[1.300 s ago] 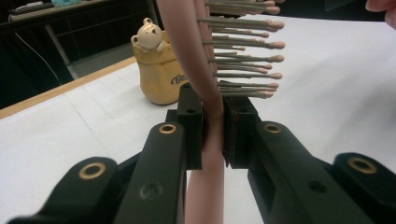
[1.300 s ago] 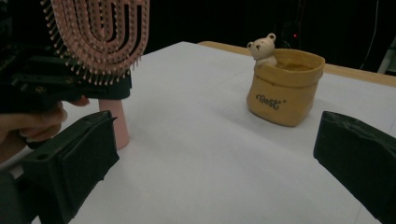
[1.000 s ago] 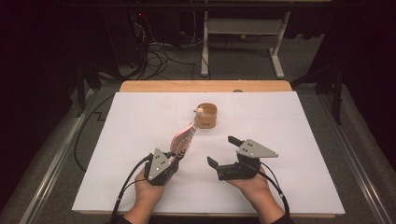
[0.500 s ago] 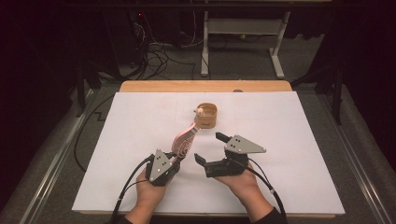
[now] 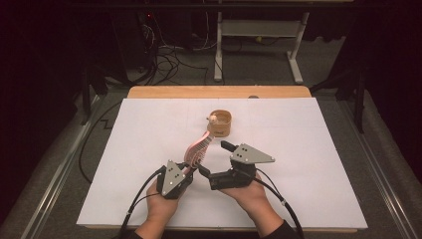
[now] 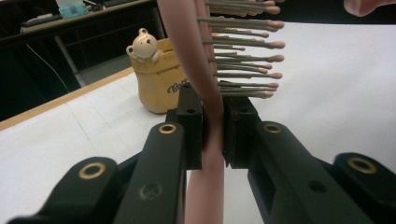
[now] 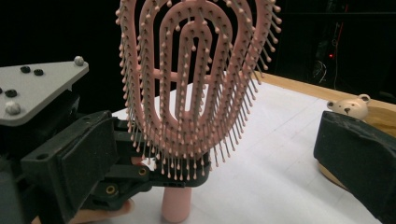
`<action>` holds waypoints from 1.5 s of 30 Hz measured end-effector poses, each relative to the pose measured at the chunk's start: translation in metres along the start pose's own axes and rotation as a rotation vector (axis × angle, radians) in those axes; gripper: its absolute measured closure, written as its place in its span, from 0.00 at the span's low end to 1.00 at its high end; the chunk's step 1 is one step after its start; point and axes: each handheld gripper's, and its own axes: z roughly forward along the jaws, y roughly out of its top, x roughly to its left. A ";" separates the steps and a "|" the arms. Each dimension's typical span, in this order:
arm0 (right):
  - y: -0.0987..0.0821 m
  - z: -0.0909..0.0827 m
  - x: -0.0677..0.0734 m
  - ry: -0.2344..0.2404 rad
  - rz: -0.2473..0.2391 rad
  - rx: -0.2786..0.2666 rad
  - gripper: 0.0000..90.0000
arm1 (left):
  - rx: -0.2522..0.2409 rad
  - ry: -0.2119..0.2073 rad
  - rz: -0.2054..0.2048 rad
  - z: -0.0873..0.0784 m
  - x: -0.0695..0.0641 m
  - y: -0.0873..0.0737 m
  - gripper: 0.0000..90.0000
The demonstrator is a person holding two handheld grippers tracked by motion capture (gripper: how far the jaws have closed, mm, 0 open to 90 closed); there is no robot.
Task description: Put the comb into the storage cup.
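matt pink plastic hairbrush, glossy yellow ceramic-looking cup, matt white table sheet

Your left gripper, black with a grey three-cornered plate on top, sits low at the near edge, its jaws clamped tight. Your right gripper, of the same build, lies just beside it, jaws spread wide. Both forearms come in from the bottom, hands wrapped around the gripper bodies.

Pink vented hairbrush upright, tilted, bristles rightward, near yellow bear cup
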 end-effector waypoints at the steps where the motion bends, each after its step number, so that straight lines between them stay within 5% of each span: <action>1: 0.000 0.001 0.001 0.002 0.004 -0.001 0.00 | -0.001 -0.003 0.000 0.000 0.000 0.000 0.88; 32: 0.013 0.025 0.009 0.004 0.043 -0.024 0.00 | 0.006 0.002 0.028 0.002 -0.006 -0.001 0.88; 45: 0.015 0.030 0.009 0.011 0.067 -0.028 0.11 | 0.003 0.004 0.032 0.001 -0.008 -0.001 0.88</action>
